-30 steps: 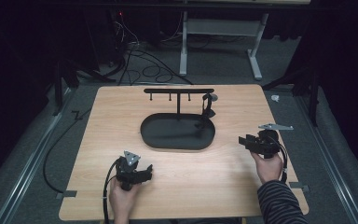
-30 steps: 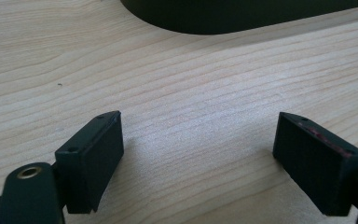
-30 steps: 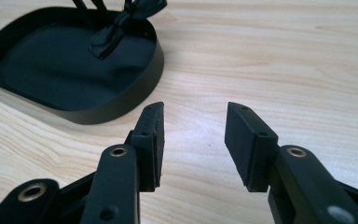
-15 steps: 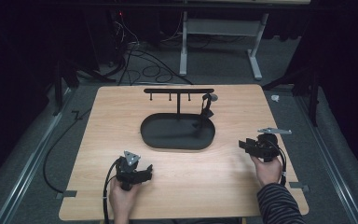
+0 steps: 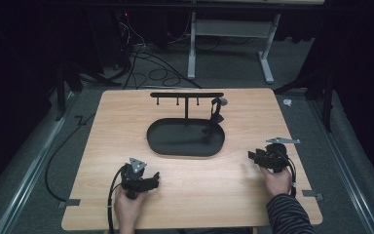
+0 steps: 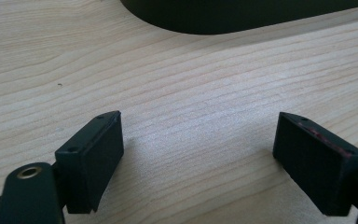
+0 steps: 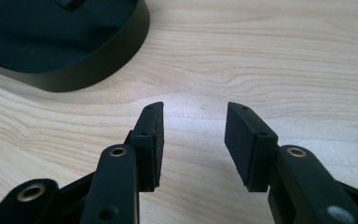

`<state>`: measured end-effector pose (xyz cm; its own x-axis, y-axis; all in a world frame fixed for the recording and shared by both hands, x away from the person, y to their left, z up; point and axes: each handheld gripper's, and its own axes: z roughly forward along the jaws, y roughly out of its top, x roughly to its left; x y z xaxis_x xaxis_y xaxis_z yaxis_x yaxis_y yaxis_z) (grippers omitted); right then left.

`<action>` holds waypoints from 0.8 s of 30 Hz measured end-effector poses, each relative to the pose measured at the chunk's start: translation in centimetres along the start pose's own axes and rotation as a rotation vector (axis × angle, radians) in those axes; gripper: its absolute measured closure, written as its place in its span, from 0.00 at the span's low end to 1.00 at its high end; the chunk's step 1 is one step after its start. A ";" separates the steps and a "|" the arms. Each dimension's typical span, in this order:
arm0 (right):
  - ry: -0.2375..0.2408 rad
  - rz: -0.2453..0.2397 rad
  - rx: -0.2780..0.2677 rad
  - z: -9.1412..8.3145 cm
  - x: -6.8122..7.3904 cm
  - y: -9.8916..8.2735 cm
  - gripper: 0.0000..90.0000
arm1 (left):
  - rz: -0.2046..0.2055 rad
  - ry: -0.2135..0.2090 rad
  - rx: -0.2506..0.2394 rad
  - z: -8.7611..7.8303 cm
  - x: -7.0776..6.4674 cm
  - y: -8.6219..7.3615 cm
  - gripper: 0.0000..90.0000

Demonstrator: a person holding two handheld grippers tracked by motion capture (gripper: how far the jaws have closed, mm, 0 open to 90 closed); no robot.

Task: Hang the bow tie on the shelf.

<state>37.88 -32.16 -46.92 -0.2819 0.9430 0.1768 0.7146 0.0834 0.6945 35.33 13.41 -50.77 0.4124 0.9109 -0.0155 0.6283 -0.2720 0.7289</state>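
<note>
A black stand rises from an oval black tray in the middle of the wooden table. Its crossbar carries small hooks, and a small dark item hangs from the right end. My left gripper rests near the front left of the table, in front of the tray. Its jaws stand wide open over bare wood, with the tray's rim farther off. My right gripper lies at the front right and points toward the tray. It is open with nothing between its jaws; the tray's wall is ahead to the left.
Grey floor with cables surrounds the table, and a white table frame stands behind it. Metal rails run along both sides. A small grey plate sits at the right edge by my right hand.
My right gripper has slid slightly toward the near edge of the table. The left gripper and the stand have not moved.
</note>
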 end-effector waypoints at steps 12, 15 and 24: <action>-0.027 -0.016 0.013 1.0 0.1 -1.0 0.59 | 0.000 0.000 0.000 0.0 0.0 0.0 0.18; -0.057 -0.026 0.016 1.3 0.1 -1.5 0.57 | 0.000 0.000 0.000 0.0 0.0 0.0 0.18; -0.160 -0.118 -0.042 2.0 0.8 -2.9 0.51 | 0.000 0.000 0.000 0.0 0.0 0.0 0.18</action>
<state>36.87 -31.04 -50.16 -0.2546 0.9669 -0.0178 0.6543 0.1858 0.7331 35.33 13.41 -50.77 0.4127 0.9107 -0.0155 0.6282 -0.2722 0.7289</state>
